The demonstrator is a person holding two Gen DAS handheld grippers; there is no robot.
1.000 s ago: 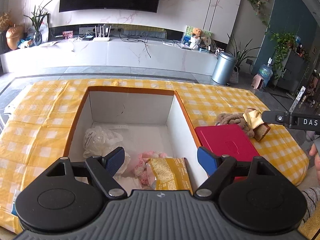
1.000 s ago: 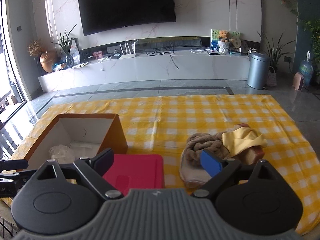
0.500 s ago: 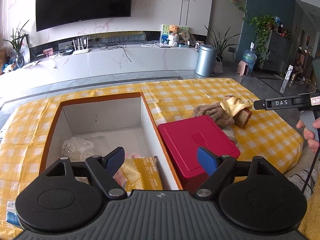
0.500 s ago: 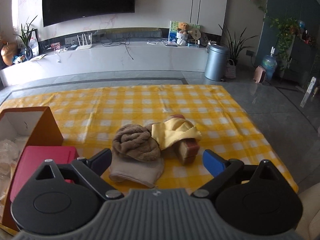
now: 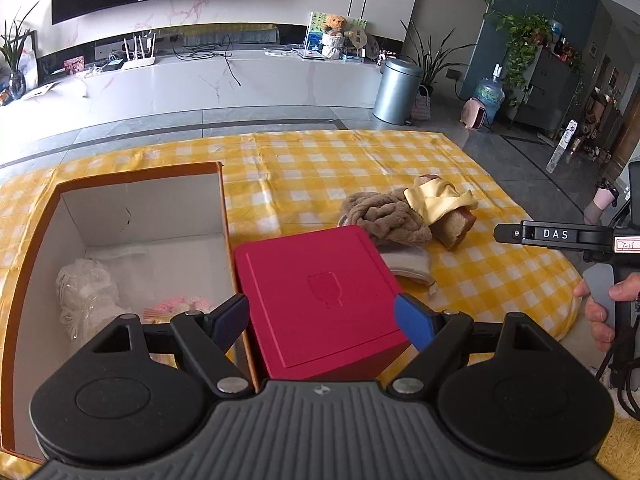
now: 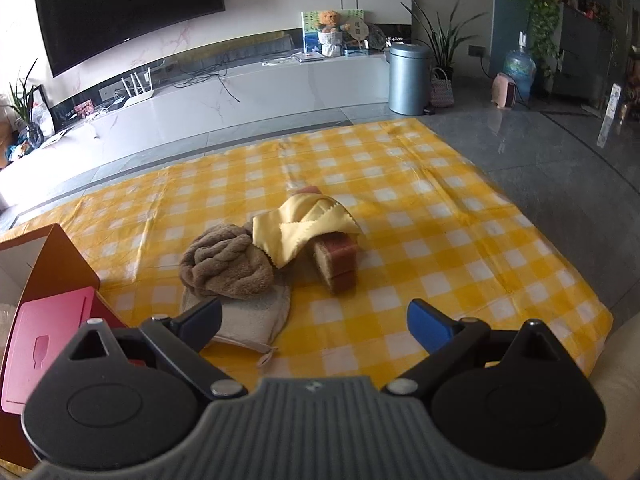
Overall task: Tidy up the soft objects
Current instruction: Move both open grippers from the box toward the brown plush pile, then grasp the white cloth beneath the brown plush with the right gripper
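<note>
A yellow-and-white checked cloth (image 6: 420,216) covers the low surface in a living room, with a television and a long white console on the far wall. Nearest, the left gripper (image 5: 322,320) hovers with its jaws apart and empty over a red lid (image 5: 320,296) just right of the open orange-rimmed box (image 5: 136,176), which holds a crinkled white bag (image 5: 86,292) and something pink (image 5: 182,304). The right gripper (image 6: 316,320) — also spread wide, holding nothing — faces the pile further out: a beige cloth (image 6: 256,318) under a brown knit bundle (image 6: 224,266), then a yellow cloth (image 6: 304,230) draped over a brown sponge block (image 6: 338,266).
</note>
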